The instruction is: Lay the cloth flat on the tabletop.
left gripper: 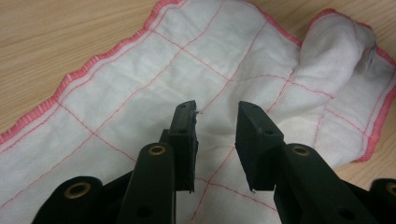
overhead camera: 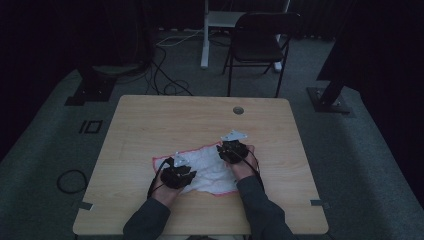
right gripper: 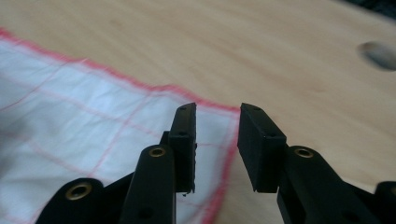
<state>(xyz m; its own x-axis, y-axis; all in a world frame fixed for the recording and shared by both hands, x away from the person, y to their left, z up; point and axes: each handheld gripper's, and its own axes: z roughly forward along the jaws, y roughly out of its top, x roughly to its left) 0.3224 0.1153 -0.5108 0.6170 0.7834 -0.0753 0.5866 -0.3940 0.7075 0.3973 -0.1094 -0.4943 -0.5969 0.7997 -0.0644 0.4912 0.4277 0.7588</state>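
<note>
Beyond the far edge of the wooden table (overhead camera: 150,120) stand a dark folding chair (overhead camera: 260,42) and a white post (overhead camera: 205,35), with cables (overhead camera: 165,82) looping over the grey floor; a round grommet hole (overhead camera: 238,110) sits in the tabletop near its far edge, well apart from the cloth, and the same hole appears blurred in the right gripper view (right gripper: 379,55); on the middle of the table lies a white cloth (overhead camera: 212,167) with a pink hem and a thin red grid, spread mostly flat, its far right part bunched into a raised fold in the left gripper view (left gripper: 336,56); both forearms in dark sleeves (overhead camera: 260,210) come in from the near edge, each hand wrapped around its tool; the left gripper (overhead camera: 176,172) rests over the cloth's near left part, and in its own view (left gripper: 217,140) the jaws stand apart just above the fabric, gripping nothing; the right gripper (overhead camera: 232,150) sits at the cloth's far right corner, and in its own view (right gripper: 217,140) the jaws are likewise parted, straddling the pink hem (right gripper: 224,172) at the corner with bare wood beyond; whether they touch the fabric cannot be told.
</note>
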